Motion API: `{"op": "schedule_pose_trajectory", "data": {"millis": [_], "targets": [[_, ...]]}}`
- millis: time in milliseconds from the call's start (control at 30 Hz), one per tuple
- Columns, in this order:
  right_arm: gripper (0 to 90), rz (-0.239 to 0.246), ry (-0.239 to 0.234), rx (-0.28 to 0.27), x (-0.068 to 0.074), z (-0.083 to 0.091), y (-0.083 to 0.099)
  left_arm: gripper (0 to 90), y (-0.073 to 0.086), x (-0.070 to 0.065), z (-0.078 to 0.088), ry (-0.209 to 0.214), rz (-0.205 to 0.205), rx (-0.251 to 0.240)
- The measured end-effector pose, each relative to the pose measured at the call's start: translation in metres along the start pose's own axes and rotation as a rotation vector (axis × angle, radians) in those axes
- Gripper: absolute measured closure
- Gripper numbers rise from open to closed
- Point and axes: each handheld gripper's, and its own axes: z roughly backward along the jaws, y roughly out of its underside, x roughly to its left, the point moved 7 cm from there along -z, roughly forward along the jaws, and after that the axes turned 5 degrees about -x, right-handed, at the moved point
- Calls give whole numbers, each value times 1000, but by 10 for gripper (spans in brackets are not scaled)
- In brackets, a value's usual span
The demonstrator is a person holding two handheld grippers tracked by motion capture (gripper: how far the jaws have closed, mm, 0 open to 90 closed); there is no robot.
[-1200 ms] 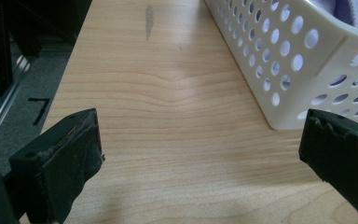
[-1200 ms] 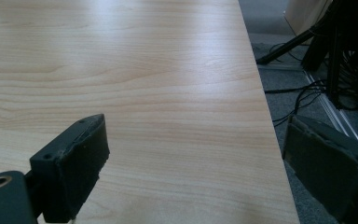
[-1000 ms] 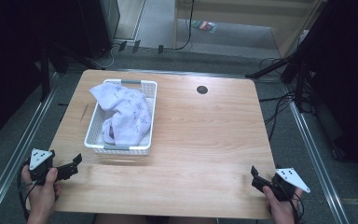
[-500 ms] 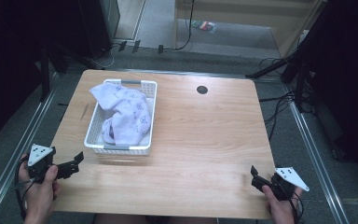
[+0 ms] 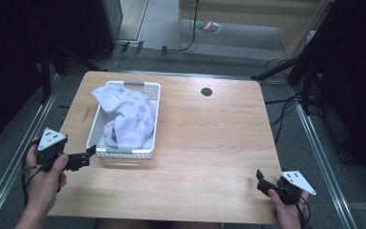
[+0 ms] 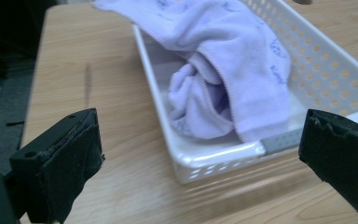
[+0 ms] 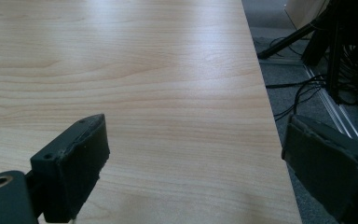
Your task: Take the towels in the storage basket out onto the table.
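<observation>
A white perforated basket stands on the left half of the wooden table, with a crumpled pale lilac towel in it that spills over the far left rim. My left gripper is open just off the basket's near left corner, nothing between its jaws. In the left gripper view the basket's near rim and the towel lie ahead of that gripper. My right gripper hangs open over the table's near right corner, facing bare wood with its gripper empty.
A round black cable hole sits at the table's far side. A thin dark mark lies left of the basket. Metal rails run along both sides, and cables trail on the floor at the right.
My left gripper has moved forward and right, closer to the basket's near left corner. The right gripper has hardly moved.
</observation>
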Motion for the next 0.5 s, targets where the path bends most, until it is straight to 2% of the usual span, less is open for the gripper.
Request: {"op": "schedule_pose_trajectory", "data": {"millis": [67, 100, 167, 333, 367, 500], "targets": [[74, 0, 0, 0, 0, 0, 0, 105, -2, -1, -2, -4, -1, 2], [73, 1, -2, -2, 0, 0, 0, 136, -9, -4, -9, -18, -12, 6], [74, 1, -3, -2, 0, 0, 0, 123, -14, -9, -17, -17, -21, 23], [73, -4, -6, 0, 0, 0, 0, 10, -24, -19, -36, 7, -20, 64], [73, -4, -7, 0, 0, 0, 0, 10, -24, -19, -36, 7, -20, 64], [74, -5, -8, 4, 0, 0, 0, 1, -35, -28, -54, 9, -26, 101]]}}
